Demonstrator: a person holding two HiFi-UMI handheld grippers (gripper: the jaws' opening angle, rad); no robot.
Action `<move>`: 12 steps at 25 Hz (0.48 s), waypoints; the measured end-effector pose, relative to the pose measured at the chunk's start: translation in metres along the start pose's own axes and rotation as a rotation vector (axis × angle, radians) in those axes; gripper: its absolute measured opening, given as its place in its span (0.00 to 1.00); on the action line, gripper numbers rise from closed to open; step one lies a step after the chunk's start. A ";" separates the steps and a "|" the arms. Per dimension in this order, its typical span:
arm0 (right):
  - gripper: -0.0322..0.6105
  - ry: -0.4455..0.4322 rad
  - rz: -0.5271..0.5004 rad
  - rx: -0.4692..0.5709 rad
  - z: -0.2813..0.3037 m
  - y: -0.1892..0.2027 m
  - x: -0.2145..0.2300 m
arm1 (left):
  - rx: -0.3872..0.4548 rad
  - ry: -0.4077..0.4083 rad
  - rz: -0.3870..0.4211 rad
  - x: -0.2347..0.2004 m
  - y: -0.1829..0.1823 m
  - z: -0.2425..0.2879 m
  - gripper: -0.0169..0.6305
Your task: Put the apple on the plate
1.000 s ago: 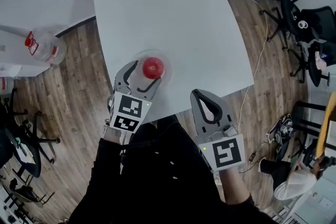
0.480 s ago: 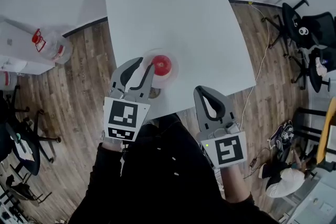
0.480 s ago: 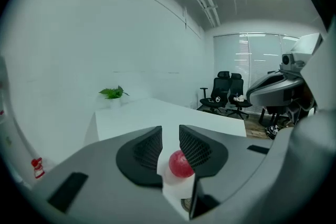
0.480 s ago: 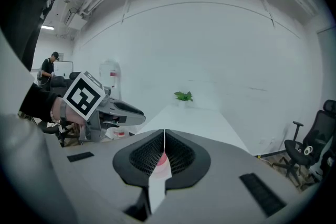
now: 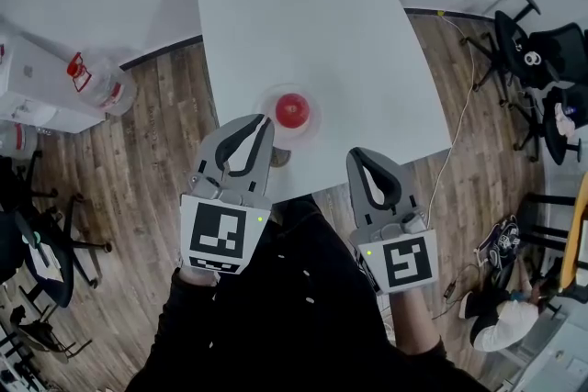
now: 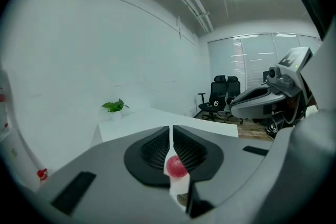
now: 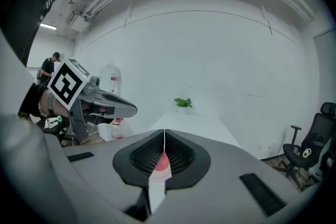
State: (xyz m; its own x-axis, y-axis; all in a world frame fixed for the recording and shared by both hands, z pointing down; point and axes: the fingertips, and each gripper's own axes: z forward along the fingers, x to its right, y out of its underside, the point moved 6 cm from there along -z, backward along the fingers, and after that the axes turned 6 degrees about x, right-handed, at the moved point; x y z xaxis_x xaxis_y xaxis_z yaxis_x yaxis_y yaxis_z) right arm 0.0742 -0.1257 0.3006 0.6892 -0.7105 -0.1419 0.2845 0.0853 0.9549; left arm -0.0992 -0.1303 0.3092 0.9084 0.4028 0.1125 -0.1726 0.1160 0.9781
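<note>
The left gripper [image 5: 262, 124] has drawn back from the apple [image 5: 292, 109], its jaws just closed empty; the right gripper [image 5: 357, 155] is clenched too. The apple rests on the plate [image 5: 313, 129] at the near edge of the white table [image 5: 294, 14], wood floor [image 5: 152, 133] around.

No words, numbers or brands can be read. The cubes [image 5: 220, 236] on the left tool [image 5: 261, 118] and right tool [image 5: 355, 153] bear only black-and-white square patterns.

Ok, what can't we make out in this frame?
Left gripper view: plate hidden behind the shut jaws; only the apple shows in their gap.
Right gripper view: apple a red sliver; jaws cover the rest.
Head view: small round thing by the plate, partly under left gripper, unidentifiable.
</note>
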 end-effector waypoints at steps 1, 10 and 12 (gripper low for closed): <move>0.12 0.003 0.000 0.005 -0.001 -0.001 -0.001 | -0.003 -0.007 -0.013 0.001 -0.003 -0.004 0.07; 0.11 0.025 -0.025 0.048 -0.016 -0.016 -0.014 | -0.004 0.003 -0.004 0.012 -0.018 -0.037 0.07; 0.11 0.027 -0.035 0.055 -0.019 -0.019 -0.016 | 0.004 0.001 0.014 0.011 -0.020 -0.042 0.07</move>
State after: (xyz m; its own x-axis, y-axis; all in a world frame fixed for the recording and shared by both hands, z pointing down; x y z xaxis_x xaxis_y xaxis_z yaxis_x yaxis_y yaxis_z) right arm 0.0704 -0.1031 0.2795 0.6973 -0.6933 -0.1821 0.2724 0.0213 0.9619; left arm -0.1023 -0.0901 0.2836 0.9055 0.4051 0.1260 -0.1837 0.1065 0.9772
